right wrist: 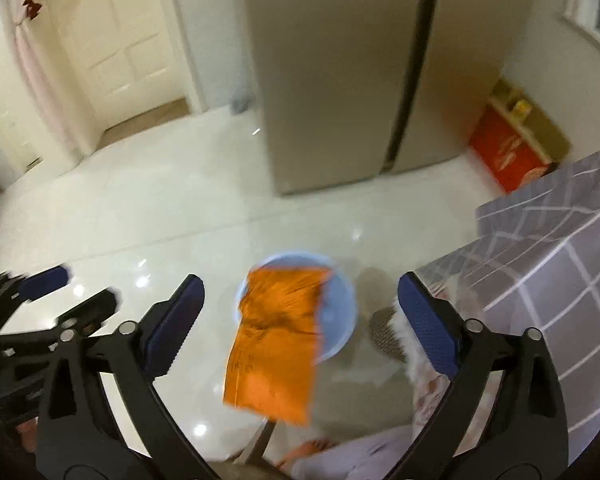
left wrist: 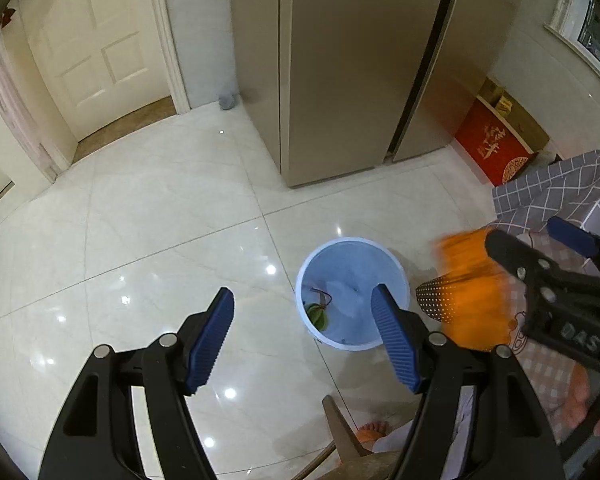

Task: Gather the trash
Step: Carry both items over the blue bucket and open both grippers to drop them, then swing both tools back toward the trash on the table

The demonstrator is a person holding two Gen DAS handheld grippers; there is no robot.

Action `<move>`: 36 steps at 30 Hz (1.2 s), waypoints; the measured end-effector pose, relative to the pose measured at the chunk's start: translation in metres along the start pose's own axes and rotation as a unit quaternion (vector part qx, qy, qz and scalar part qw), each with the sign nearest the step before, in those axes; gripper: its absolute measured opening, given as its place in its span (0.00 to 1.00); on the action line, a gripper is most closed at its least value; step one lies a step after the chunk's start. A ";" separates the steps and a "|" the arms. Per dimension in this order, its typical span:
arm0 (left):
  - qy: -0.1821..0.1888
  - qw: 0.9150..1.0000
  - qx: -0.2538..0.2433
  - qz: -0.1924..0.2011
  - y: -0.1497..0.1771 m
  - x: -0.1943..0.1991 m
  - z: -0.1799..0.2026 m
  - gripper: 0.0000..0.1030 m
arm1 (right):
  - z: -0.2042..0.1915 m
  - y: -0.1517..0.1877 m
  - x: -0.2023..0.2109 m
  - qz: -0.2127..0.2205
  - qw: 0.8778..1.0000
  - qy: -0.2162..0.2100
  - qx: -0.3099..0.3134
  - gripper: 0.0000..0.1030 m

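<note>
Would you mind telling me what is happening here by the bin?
A person with tongs in each hand is clearing trash into the pale blue bin on the tiled floor. The right tongs stand open, and the orange wrapper is loose in mid-air above the bin. The left tongs are open and empty.

The orange wrapper (right wrist: pixel 274 344) is motion-blurred — it hides much of the blue bin (right wrist: pixel 340 312).

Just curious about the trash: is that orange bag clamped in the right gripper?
No. The orange bag hangs free between the right gripper's wide-open pads, over the blue bin.
</note>
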State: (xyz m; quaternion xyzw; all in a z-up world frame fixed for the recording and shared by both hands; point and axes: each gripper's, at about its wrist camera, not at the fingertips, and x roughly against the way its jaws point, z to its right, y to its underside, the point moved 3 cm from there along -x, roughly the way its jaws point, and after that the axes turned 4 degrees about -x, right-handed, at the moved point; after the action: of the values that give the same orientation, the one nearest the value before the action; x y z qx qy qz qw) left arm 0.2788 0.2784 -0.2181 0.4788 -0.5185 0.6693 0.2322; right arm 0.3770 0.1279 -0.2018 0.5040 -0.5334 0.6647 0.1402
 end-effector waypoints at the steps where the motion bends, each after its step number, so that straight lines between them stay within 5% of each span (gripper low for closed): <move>1: -0.002 1.000 0.000 0.002 0.000 0.002 0.001 0.67 | 0.000 0.000 -0.001 -0.001 1.000 -0.006 0.004 0.93; 16: -0.018 1.000 0.007 0.023 0.003 0.025 0.000 0.67 | -0.007 0.029 0.004 -0.048 0.998 -0.032 0.008 0.93; 28: -0.024 0.997 0.001 0.070 0.006 0.073 0.007 0.67 | -0.010 0.031 0.068 0.012 0.998 -0.056 0.011 0.93; 36: 0.005 0.991 -0.026 0.134 0.009 0.129 0.039 0.67 | 0.011 0.035 0.119 0.058 0.997 -0.050 -0.006 0.93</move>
State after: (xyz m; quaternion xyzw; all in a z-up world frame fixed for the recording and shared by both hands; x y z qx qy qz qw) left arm 0.2313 0.2157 -0.1085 0.3951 -0.5944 0.6830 0.1557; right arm 0.3031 0.0631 -0.1252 0.5037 -0.5718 0.6429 0.0774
